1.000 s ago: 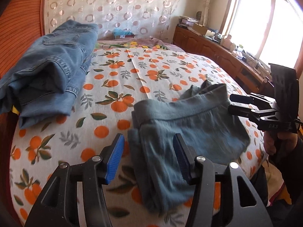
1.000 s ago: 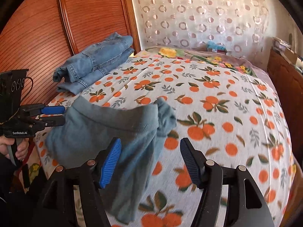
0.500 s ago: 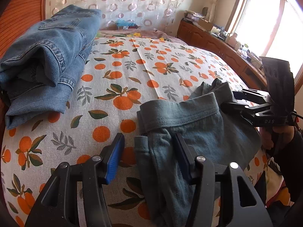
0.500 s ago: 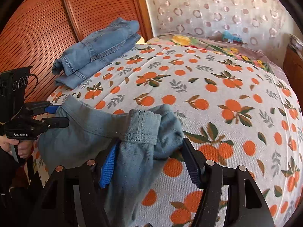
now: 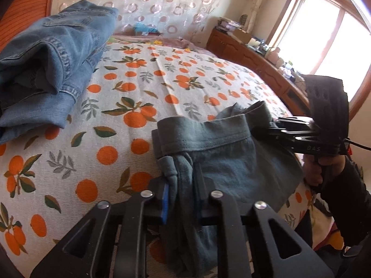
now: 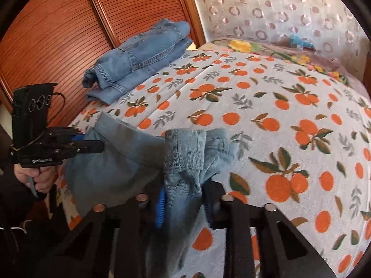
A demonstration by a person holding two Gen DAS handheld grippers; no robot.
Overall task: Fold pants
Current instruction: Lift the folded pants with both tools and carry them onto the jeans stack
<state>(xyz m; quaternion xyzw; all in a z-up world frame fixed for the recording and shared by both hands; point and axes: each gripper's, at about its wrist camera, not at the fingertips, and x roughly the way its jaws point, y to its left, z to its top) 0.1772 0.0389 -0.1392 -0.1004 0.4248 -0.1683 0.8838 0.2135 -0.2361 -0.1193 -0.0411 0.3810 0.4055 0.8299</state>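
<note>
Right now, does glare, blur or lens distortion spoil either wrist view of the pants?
Left wrist view: the window is blown out white, but the grey-green pants stay evenly lit and sharp. Right wrist view: no glare; the pants are sharp. Both views: fisheye bending bows the bedspread and dark corners frame each picture.

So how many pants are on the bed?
2. The folded blue jeans lie by the wooden headboard; the grey-green pants sit at the near edge, pinched at both ends. More could be hidden.

Right gripper (image 6: pixel 183 199) pinches grey-blue pants (image 6: pixel 185 148) on bed (image 6: pixel 278 106).
</note>
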